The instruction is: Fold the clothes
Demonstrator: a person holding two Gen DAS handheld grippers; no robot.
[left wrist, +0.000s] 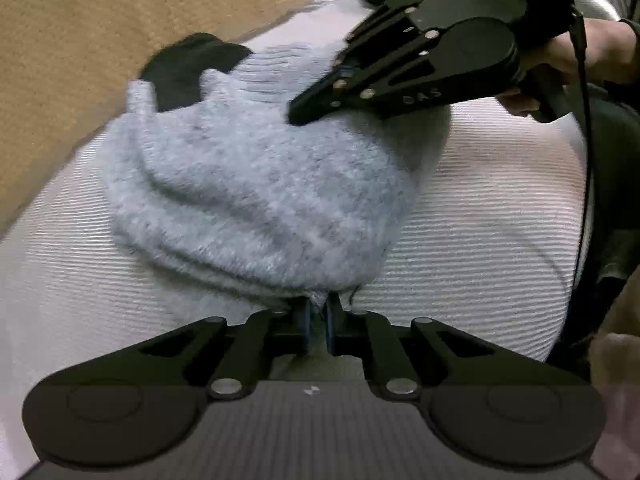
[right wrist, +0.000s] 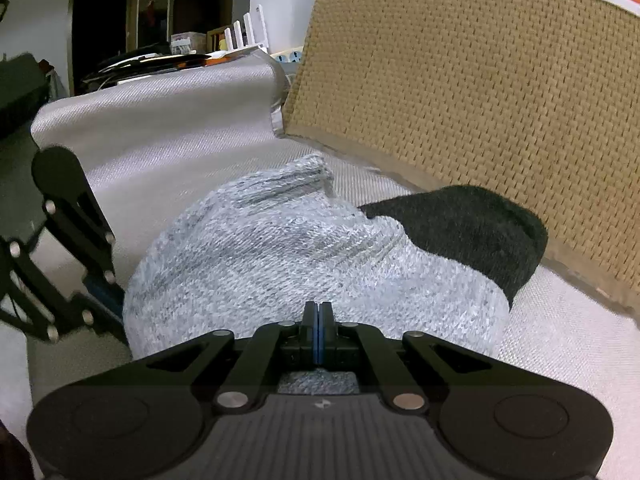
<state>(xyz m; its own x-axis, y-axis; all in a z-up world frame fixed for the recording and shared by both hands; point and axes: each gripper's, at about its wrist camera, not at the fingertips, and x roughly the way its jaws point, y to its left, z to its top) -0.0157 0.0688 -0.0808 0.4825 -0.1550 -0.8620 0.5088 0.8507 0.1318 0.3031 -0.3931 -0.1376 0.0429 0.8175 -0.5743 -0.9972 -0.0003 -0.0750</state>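
Observation:
A grey knitted sock (left wrist: 260, 184) with a black end (left wrist: 188, 68) lies bunched on a white ribbed cushion (left wrist: 480, 220). My left gripper (left wrist: 319, 308) is at the sock's near edge, shut on a pinch of the grey knit. My right gripper (left wrist: 296, 114) comes in from the upper right, and its tip rests on top of the sock. In the right wrist view my right gripper (right wrist: 319, 308) is shut, pad against pad with nothing between, just over the grey sock (right wrist: 300, 256). The black end (right wrist: 472, 228) points right. My left gripper (right wrist: 102, 286) stands at the sock's left side.
A tan woven backrest (right wrist: 480, 80) rises right behind the sock, also seen as the tan backrest (left wrist: 100, 20). A grey fabric armrest (right wrist: 160, 120) closes off the left. A person's hand (left wrist: 592, 52) holds the right gripper. Cluttered furniture stands in the room beyond.

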